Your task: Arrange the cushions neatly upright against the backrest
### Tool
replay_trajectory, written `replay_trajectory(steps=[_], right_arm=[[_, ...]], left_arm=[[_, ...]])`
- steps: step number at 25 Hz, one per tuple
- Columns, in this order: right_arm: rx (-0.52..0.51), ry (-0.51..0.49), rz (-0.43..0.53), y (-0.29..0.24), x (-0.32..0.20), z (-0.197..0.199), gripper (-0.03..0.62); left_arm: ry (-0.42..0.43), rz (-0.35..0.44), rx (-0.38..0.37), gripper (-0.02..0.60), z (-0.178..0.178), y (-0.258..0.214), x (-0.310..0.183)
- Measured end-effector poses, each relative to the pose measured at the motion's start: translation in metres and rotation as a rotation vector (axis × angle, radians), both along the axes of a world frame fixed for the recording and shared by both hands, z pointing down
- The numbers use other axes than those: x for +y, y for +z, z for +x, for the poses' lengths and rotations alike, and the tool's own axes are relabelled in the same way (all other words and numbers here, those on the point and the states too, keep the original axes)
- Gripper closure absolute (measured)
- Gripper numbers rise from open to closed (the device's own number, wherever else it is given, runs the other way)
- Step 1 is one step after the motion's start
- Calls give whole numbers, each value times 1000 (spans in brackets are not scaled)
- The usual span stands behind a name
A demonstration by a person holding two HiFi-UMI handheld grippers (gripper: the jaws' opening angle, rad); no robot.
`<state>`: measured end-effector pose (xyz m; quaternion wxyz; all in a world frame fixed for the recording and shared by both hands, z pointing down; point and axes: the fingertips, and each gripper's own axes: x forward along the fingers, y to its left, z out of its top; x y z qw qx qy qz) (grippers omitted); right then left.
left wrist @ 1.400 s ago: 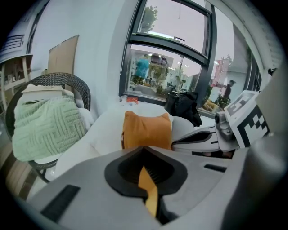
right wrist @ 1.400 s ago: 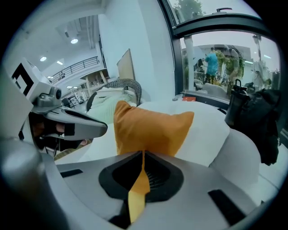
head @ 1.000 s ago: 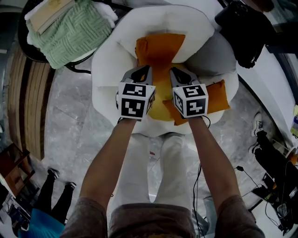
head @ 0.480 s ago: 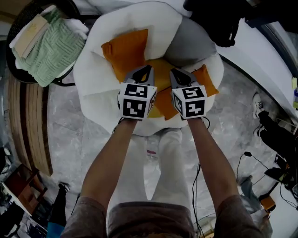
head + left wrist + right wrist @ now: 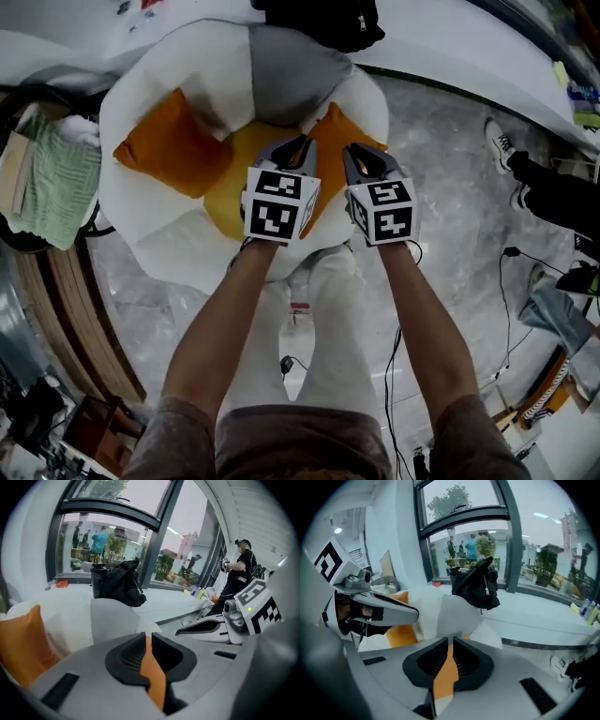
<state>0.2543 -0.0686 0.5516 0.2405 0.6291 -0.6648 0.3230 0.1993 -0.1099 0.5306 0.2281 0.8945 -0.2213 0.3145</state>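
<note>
A round white chair (image 5: 150,220) holds a grey cushion (image 5: 291,70) against its backrest. One orange cushion (image 5: 173,150) leans at the left, and a second orange cushion (image 5: 330,127) lies on the yellow seat pad (image 5: 230,183). Both grippers hover over that second cushion, side by side. My left gripper (image 5: 298,142) has just been opening its jaws a little; orange shows through the narrow gap (image 5: 145,637), and nothing is pinched. My right gripper (image 5: 361,150) is shut to a thin slit (image 5: 450,641), with orange behind it.
A black bag (image 5: 319,14) sits on the white ledge behind the chair. A green blanket (image 5: 56,183) lies on a side stand at the left. Cables (image 5: 506,281) and other people's shoes (image 5: 502,141) are on the marble floor at the right.
The person has stepped round the chair, so it has swung left in the head view. Both grippers went along and now hang over the second orange cushion instead of the seat's middle.
</note>
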Motion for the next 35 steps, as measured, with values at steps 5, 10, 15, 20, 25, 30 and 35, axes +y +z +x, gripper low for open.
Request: replay_trajectory(steps=[5, 10, 15, 20, 25, 30, 35], right_arm=[[-25, 86, -17, 12, 27, 36, 560], [-82, 110, -53, 37, 40, 43, 497], [-116, 111, -95, 75, 44, 37, 496], [-133, 101, -140, 113, 49, 30, 493], [-133, 83, -180, 140, 47, 27, 485], [-142, 62, -180, 145, 45, 27, 485], [-173, 74, -173, 149, 42, 33, 485]], left_arm=[[79, -8, -18, 526, 40, 10, 21], [102, -37, -59, 501, 54, 38, 30], [108, -71, -111, 460, 51, 82, 36], [97, -102, -168, 454, 40, 132, 41], [105, -136, -200, 446, 31, 164, 48], [93, -137, -214, 446, 33, 168, 48], [63, -143, -223, 448, 38, 173, 44]])
